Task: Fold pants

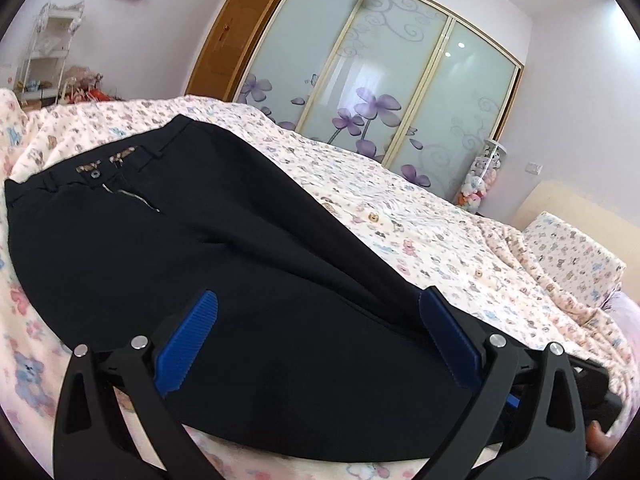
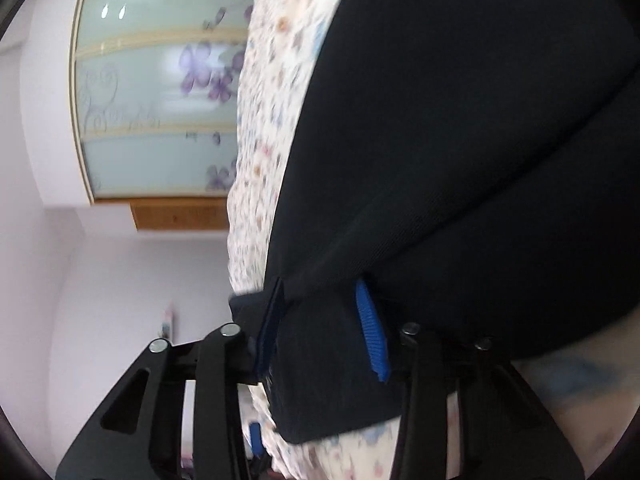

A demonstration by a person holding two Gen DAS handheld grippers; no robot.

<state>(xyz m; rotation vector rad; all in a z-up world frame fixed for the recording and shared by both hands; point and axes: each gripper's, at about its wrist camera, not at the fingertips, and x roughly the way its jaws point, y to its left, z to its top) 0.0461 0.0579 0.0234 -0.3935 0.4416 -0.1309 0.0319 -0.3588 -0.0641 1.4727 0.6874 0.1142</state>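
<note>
Dark navy pants (image 1: 208,248) lie flat on the bed, waistband with button and open zip at the far left, legs running toward me. My left gripper (image 1: 316,316) hovers open over the leg part, its blue pads wide apart on either side of the cloth, holding nothing. In the right wrist view, rolled sideways, the pants (image 2: 460,140) fill the right side. My right gripper (image 2: 320,312) has its blue pads on both sides of a hem corner of the pants, with cloth between them; the pads still stand some way apart.
The bed has a floral and teddy-print sheet (image 1: 420,224). A pillow (image 1: 576,256) lies at the right. Frosted wardrobe sliding doors (image 1: 380,80) with purple flowers stand behind, a wooden door (image 1: 232,40) beside them, white shelves (image 1: 48,48) at far left.
</note>
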